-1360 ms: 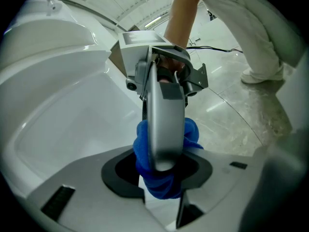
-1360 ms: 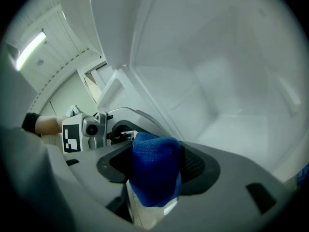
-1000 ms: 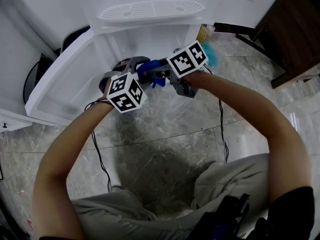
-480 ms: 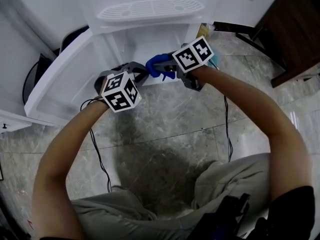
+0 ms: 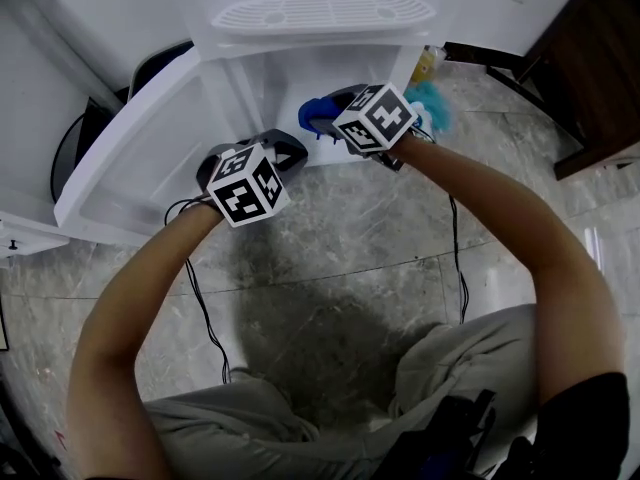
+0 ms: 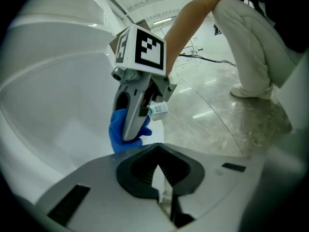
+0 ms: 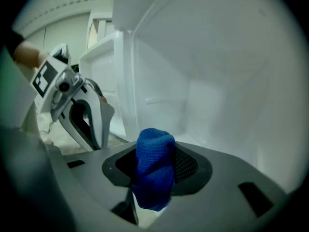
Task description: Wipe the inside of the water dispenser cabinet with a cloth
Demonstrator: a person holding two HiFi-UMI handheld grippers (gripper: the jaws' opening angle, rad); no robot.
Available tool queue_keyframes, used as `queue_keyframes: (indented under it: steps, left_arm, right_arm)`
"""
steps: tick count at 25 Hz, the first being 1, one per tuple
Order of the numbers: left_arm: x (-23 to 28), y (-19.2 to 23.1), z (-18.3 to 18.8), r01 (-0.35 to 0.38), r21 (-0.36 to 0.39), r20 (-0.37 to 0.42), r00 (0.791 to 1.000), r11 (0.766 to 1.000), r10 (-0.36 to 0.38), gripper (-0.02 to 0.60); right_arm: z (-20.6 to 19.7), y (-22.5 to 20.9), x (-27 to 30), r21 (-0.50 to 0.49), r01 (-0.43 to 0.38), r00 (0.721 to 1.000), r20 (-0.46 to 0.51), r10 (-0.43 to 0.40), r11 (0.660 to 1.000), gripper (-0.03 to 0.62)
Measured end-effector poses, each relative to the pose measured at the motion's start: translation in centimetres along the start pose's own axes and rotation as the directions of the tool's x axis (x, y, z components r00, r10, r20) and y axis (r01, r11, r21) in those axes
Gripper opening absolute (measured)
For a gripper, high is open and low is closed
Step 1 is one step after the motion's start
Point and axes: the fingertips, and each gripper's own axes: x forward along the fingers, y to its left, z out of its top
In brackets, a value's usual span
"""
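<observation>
The white water dispenser cabinet stands open in front of me, and its bare interior walls fill the right gripper view. My right gripper is shut on a bunched blue cloth at the cabinet's mouth, just above its floor. The cloth shows as a blue wad beside the marker cube. The left gripper view shows the same cloth from the side. My left gripper sits lower left of it near the cabinet's front edge. Its jaws are shut with nothing between them.
The cabinet door hangs open to the left. A drip grille tops the dispenser. A teal fluffy thing and a yellow item lie right of the cabinet. Dark wooden furniture stands far right. Cables trail over the marble floor.
Both grippers have moved forward toward the cabinet opening. The right one has rolled, carrying the cloth further in. The left gripper has drawn apart from the right one.
</observation>
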Motion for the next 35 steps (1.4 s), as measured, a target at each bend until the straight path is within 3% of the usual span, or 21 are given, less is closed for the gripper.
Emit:
queue_keyframes:
  steps: [3,6,9,17,20,25,27,31,35]
  left_arm:
    - [-0.2,-0.8,-0.7,0.051,-0.037,0.02,0.999,0.998,-0.05,0.003]
    - [-0.3,-1.4,-1.9,0.072,-0.073,0.027,0.997,0.995,-0.07,0.003]
    - [-0.1,-2.0,-3.4,0.092,-0.095,0.026,0.996,0.991,-0.089,0.003]
    - [-0.2,-3.7,-6.2,0.154,-0.151,0.074,0.987,0.976,-0.144,0.003]
    - [-0.3,-4.4,-7.3,0.166,-0.171,0.076,0.985,0.971,-0.155,0.003]
    - [-0.1,-4.9,-8.4,0.187,-0.192,0.077,0.981,0.963,-0.176,0.003]
    - [0.2,-4.7,-8.2,0.188,-0.194,0.084,0.981,0.963,-0.174,0.003]
    - [0.8,-3.7,-7.1,0.182,-0.197,0.114,0.98,0.963,-0.162,0.003]
    - [1.0,-4.1,-6.5,0.194,-0.208,0.132,0.977,0.959,-0.169,0.003]
  right_arm:
    - [0.6,-0.5,2.9,-0.185,0.076,0.996,-0.041,-0.084,0.98,0.144]
    - [1.0,-0.4,6.3,-0.393,0.1,0.985,-0.087,-0.146,0.914,0.144]
    - [1.0,-0.5,9.7,-0.495,0.102,0.976,-0.117,-0.183,0.863,0.144]
    - [1.0,-3.5,15.5,-0.586,0.163,0.943,-0.143,-0.3,0.793,0.144]
    - [1.8,-5.6,16.6,-0.574,0.211,0.931,-0.128,-0.342,0.791,0.143]
    - [2.0,-6.3,16.7,-0.562,0.23,0.93,-0.112,-0.349,0.795,0.143]
    - [1.8,-5.4,16.5,-0.595,0.21,0.936,-0.107,-0.335,0.776,0.143]
    - [0.9,-3.2,15.8,-0.687,0.183,0.944,-0.077,-0.322,0.703,0.143]
    - [1.1,-3.7,16.2,-0.693,0.18,0.945,-0.075,-0.319,0.698,0.143]
